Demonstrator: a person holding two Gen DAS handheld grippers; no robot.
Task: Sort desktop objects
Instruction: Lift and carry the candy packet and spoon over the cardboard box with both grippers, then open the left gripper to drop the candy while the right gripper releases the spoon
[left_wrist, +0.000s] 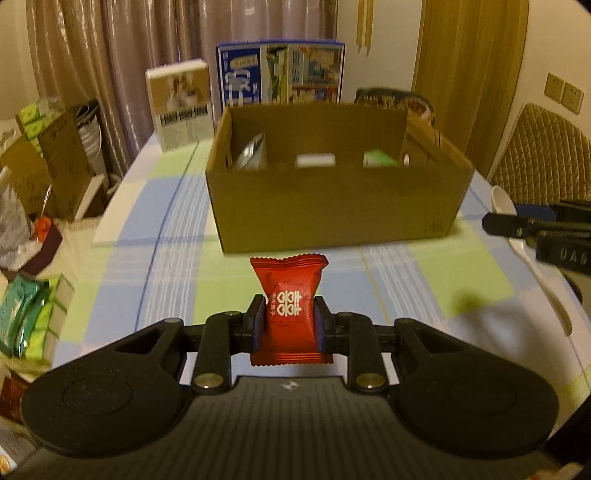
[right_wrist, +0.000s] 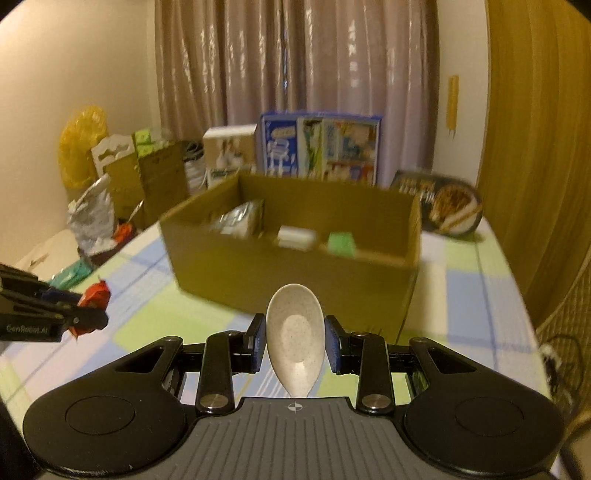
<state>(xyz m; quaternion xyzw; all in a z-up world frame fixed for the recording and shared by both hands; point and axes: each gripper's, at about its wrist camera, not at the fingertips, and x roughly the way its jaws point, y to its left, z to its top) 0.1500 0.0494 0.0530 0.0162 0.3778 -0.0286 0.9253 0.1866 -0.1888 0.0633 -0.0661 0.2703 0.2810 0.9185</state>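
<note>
left gripper (left_wrist: 290, 319) tilted down clamping a red candy packet (left_wrist: 290, 310), right gripper (right_wrist: 295, 345) pinching a speckled white spoon (right_wrist: 294, 338), cardboard box (left_wrist: 332, 210) just ahead of both

The red snack packet (left_wrist: 291, 314) looks like glossy crinkled foil or plastic film, while the spoon (right_wrist: 295, 339) is a smooth, pale, speckled plastic with a dull sheen. The cardboard box (left_wrist: 332, 206) is plain matt brown board, and the tablecloth (left_wrist: 166, 266) reads as smooth checked cloth. Both the left gripper (left_wrist: 291, 325) and the right gripper (right_wrist: 295, 347) are matt black plastic with shiny metal rivets, over ribbed grey housings.
</note>
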